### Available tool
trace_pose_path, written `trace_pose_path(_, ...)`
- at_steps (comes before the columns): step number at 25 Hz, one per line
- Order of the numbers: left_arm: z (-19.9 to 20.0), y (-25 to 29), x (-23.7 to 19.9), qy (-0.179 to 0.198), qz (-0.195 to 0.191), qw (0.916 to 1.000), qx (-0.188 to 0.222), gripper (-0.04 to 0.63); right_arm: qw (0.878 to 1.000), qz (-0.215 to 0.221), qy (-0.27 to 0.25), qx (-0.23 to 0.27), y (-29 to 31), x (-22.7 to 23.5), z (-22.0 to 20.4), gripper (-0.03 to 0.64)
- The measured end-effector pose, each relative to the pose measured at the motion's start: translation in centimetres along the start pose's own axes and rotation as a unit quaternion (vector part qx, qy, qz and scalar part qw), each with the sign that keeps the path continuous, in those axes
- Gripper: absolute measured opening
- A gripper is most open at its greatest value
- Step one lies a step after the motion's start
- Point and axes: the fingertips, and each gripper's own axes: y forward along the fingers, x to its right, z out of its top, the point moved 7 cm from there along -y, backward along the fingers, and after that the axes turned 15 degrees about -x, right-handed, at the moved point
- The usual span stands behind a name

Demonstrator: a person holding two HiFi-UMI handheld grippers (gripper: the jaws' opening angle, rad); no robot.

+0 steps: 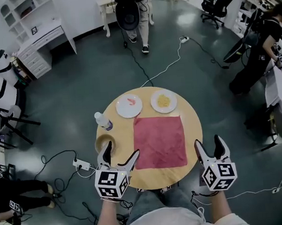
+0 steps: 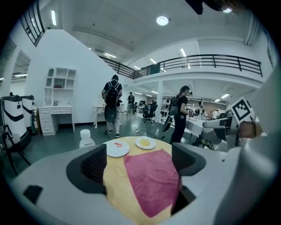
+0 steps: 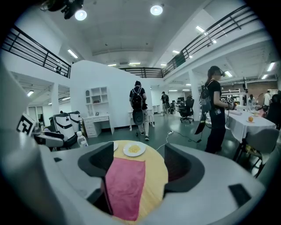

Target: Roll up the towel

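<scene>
A red towel (image 1: 159, 141) lies flat and unfolded on the round wooden table (image 1: 191, 122). My left gripper (image 1: 121, 151) hovers at the table's near left edge, just left of the towel's near left corner, jaws open and empty. My right gripper (image 1: 208, 142) hangs off the table's near right edge, apart from the towel, also open and empty. In the left gripper view the towel (image 2: 153, 178) spreads between and beyond the open left gripper (image 2: 140, 165). The right gripper view shows the towel (image 3: 125, 186) low between the left finger and the middle of the open right gripper (image 3: 138, 165).
Two white plates (image 1: 129, 105) (image 1: 164, 101) with food sit past the towel's far edge. A plastic bottle (image 1: 103, 121) and a wooden bowl (image 1: 103, 141) stand at the table's left. A power strip (image 1: 82, 164) and cables lie on the floor. People stand behind (image 1: 140, 12) and to the right (image 1: 258, 56).
</scene>
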Motion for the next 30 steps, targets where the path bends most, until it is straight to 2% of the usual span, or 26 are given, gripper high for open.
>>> trace_pose_path(3, -1.0, 1.1, 1.0, 0.038, -0.032, 0.9982, -0.034, 0.456, 0.999, 0.023, -0.021, -0.031, 0.8, -0.2, -1.3, 0.337)
trace_pose_path(7, -3.0, 2.6, 2.6, 0.095, -0.074, 0.9882, -0.095, 0.42, 0.996, 0.041, -0.039, -0.065, 1.9, 0.0, -3.0, 0.311)
trace_pose_path(15, -6.6, 5.0, 3.4, 0.12, -0.106, 0.974, -0.161, 0.356, 0.99, 0.072, -0.058, -0.11, 3.7, 0.0, -5.8, 0.269)
trace_pose_path(18, -7.9, 5.5, 3.7, 0.149, -0.124, 0.9624, -0.19, 0.334, 0.984, 0.091, -0.082, -0.132, 4.3, -0.1, -6.9, 0.255)
trace_pose_path(24, -10.2, 6.3, 3.8, 0.213, -0.158, 0.9333, -0.242, 0.333, 0.966, 0.124, -0.139, -0.181, 5.5, -0.3, -9.0, 0.242)
trace_pose_path(30, -11.7, 7.0, 4.0, 0.274, -0.176, 0.9025, -0.282, 0.31, 0.932, 0.177, -0.223, -0.227, 6.6, -1.2, -11.3, 0.224)
